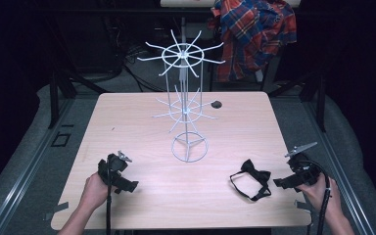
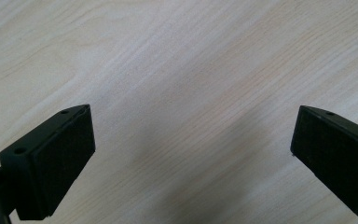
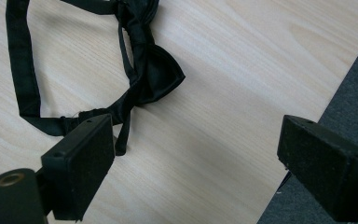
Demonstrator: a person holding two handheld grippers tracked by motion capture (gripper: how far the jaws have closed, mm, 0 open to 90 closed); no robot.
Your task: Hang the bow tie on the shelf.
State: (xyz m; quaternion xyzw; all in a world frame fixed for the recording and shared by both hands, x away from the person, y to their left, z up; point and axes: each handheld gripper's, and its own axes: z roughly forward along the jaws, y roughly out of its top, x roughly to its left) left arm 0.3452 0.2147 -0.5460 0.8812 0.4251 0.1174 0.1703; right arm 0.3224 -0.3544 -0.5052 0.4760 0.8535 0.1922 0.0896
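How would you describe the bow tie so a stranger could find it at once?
Start at the wooden table with the white wire rack standing mid-table. Go to the near right corner, just left of the right claw. The bow tie lies flat there: black cloth with a looped strap, the only soft thing on the table.

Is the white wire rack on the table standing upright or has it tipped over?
Upright. The wire rack stands on its ring base on the table, its pole vertical, with both tiers of hooks spread level and nothing hanging on them.
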